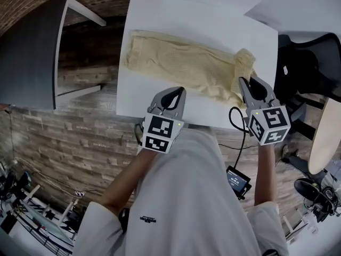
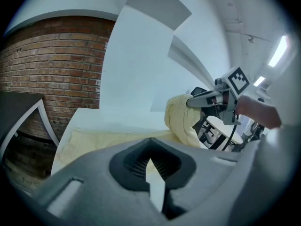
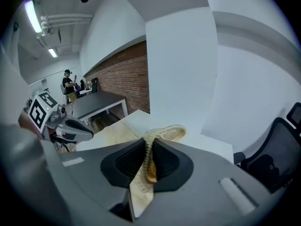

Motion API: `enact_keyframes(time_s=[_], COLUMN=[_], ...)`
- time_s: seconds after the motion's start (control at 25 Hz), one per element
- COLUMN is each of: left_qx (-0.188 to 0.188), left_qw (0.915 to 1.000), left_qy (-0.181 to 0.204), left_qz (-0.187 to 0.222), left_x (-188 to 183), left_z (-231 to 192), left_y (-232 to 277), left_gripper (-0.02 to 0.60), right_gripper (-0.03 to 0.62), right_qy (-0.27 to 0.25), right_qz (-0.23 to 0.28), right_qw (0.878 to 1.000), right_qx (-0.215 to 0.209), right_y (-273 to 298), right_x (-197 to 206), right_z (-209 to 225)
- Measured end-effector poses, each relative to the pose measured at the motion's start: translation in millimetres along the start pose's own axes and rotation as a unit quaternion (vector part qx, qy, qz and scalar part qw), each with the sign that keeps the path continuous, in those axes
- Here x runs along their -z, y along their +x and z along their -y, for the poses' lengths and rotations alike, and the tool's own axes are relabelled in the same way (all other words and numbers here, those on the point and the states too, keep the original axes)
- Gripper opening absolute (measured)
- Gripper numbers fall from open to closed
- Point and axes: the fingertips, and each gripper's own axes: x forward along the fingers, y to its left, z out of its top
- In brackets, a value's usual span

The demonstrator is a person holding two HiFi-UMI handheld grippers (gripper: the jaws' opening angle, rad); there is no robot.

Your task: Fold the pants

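Note:
Pale yellow pants (image 1: pixel 181 63) lie stretched across the white table (image 1: pixel 213 20). My right gripper (image 1: pixel 242 81) is shut on their right end, and a bunched fold (image 3: pixel 164 133) rises between its jaws, lifted off the table top. The left gripper view shows that raised cloth (image 2: pixel 181 117) hanging from the right gripper (image 2: pixel 190 101). My left gripper (image 1: pixel 180 92) is at the pants' near edge, about the middle, with its jaws shut. I see no cloth pinched between them (image 2: pixel 151 160). The flat part of the pants (image 2: pixel 103 138) lies beyond it.
A dark grey table (image 1: pixel 32 47) stands to the left over wood flooring. A black chair (image 1: pixel 309 57) and a pale wooden board (image 1: pixel 325 137) are at the right. A cable and a small black device (image 1: pixel 237 180) hang near the table's front edge. A person (image 3: pixel 69 86) stands far off.

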Motion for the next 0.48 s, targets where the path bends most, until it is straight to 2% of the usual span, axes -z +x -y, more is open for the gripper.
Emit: enact_keyframes(time_s=[0.48], left_qx=[-0.037], left_qw=[0.999], left_qy=[-0.021], left_qz=[0.012], left_x=[14], left_z=[-75], left_y=[-41], left_gripper=[0.004], right_gripper=[0.057], right_qy=[-0.024], right_qz=[0.017], right_qw=[0.997], right_qx=[-0.076], right_y=[88], right_x=[-50], right_z=[-109])
